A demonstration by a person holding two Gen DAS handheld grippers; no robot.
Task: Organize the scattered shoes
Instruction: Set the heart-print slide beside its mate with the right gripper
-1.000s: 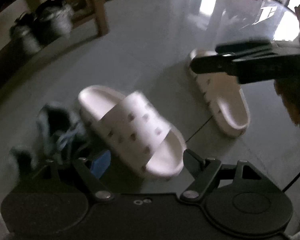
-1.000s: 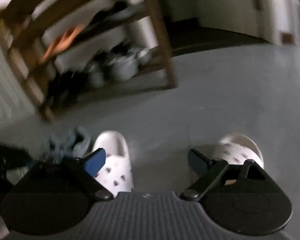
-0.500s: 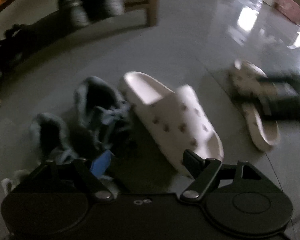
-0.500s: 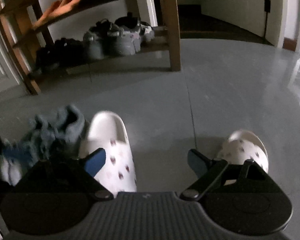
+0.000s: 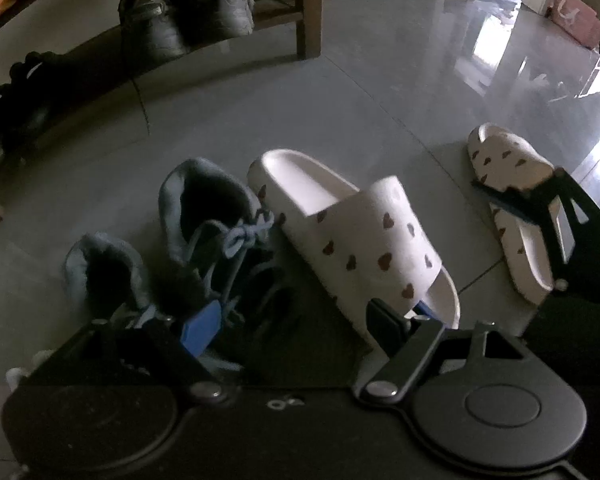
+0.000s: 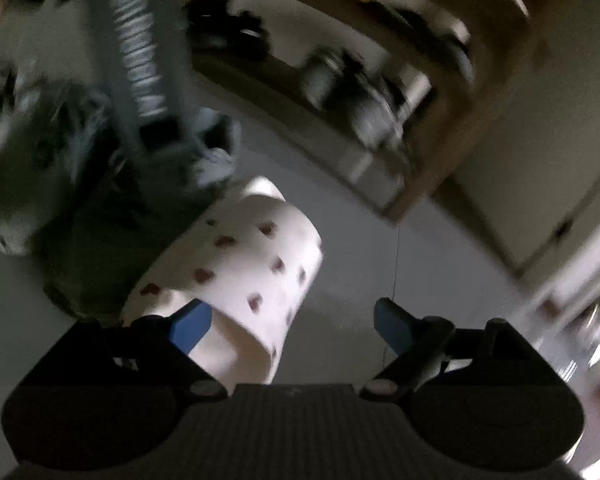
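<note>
My left gripper (image 5: 296, 322) hangs low over the floor (image 5: 260, 112) with its jaws spread wide and nothing between them. Just ahead of it lie two blue sneakers (image 5: 216, 236) side by side, heels toward the shoe rack (image 5: 310, 8), and touching their right side a white slipper (image 5: 352, 236) printed with small hearts, its open toe close to my right-hand finger. The second slipper (image 5: 508, 208) of the pair lies well apart to the right, and my right gripper (image 5: 540, 216) shows there just above it.

From the right wrist view, which is badly blurred and tilted, my right gripper (image 6: 292, 320) is also wide open and empty. The nearer white slipper (image 6: 236, 276) fills the space beside its left finger; I cannot tell whether anything touches.

I judge the slippers to be light moulded foam: springy, a little slick on this glossy floor, and not fragile. The broad strap over the toes looks like the best hold, one finger under the arch of it and one on top, since the thick sole would need a wider bite and could squirt out. The sneakers look soft and padded, heavier than the slippers; the stiff heel collar seems the firmest place to pinch, well away from the loose laces.
</note>
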